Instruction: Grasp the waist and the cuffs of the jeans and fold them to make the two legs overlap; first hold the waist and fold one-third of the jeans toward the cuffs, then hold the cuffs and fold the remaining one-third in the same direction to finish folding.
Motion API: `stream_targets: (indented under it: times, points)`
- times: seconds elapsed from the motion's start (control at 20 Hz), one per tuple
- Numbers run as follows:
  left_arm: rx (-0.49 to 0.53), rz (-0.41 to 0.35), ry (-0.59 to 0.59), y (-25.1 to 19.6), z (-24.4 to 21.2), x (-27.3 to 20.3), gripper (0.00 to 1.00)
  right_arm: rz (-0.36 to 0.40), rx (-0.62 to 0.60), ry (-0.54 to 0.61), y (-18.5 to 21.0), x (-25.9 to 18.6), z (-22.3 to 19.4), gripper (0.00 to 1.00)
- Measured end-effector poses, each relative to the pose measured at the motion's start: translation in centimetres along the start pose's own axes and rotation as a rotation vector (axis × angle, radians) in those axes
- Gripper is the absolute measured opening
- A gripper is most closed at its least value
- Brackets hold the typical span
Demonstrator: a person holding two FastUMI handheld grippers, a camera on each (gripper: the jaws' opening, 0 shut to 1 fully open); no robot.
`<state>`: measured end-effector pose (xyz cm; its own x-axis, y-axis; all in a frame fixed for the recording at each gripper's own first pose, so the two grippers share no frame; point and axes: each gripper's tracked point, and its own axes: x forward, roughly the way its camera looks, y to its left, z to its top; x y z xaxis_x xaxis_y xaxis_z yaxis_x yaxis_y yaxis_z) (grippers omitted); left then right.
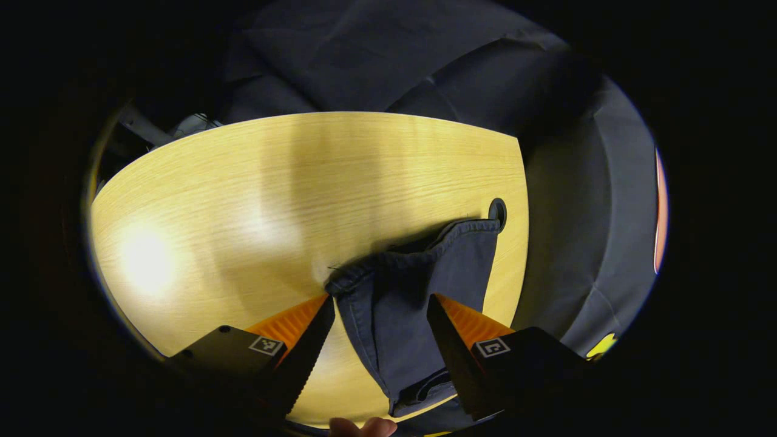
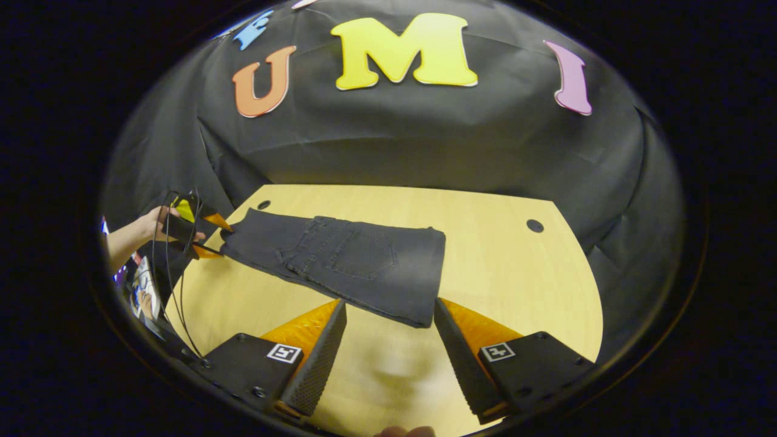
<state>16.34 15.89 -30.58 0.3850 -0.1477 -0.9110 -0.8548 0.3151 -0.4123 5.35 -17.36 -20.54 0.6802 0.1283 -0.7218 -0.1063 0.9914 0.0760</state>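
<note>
Two orange-and-black fingers of the left gripper (image 1: 379,303) stood apart in the left gripper view, jaws open, with the cuff end of the dark blue-grey denim jeans (image 1: 413,303) lying between them on the pale wooden tabletop (image 1: 243,200); whether either finger touched the cloth could not be told. A round black hole in the tabletop (image 1: 497,211) sat just past the cuff's far corner.

In the right gripper view, the right gripper (image 2: 388,315) hovered open above the bare wood, just short of the jeans' near edge. The jeans (image 2: 340,261) lay flat, legs overlapped (a back pocket faced up). At their far left end, the left gripper (image 2: 212,238) was held by a hand (image 2: 152,223).
</note>
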Motion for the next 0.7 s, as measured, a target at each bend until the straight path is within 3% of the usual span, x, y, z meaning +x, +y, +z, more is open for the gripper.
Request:
stream_targets:
  times: [0.3, 0.45, 0.55, 0.6, 0.7]
  points:
    - [-0.06, 0.089, 0.011, 0.5, 0.7, 0.5, 0.99, -0.023, 0.095, 0.052, -2.0, 0.9, -1.2, 0.91]
    - [-0.057, 0.124, -0.003, 0.8, 0.3, 0.6, 0.9, -0.017, 0.111, 0.065, -2.1, 1.3, -1.2, 0.92]
    - [-0.118, 0.071, -0.01, -0.1, 0.3, 0.9, 0.75, -0.017, 0.116, 0.058, -2.3, 1.1, -1.2, 0.89]
    - [-0.159, -0.018, 0.01, -1.2, 0.0, 1.7, 0.59, -0.034, 0.118, 0.052, -2.6, 1.0, -1.0, 0.92]
    - [-0.235, -0.105, 0.003, -1.6, -0.4, 1.6, 0.26, -0.058, 0.123, 0.043, -2.8, 0.8, -0.6, 0.89]
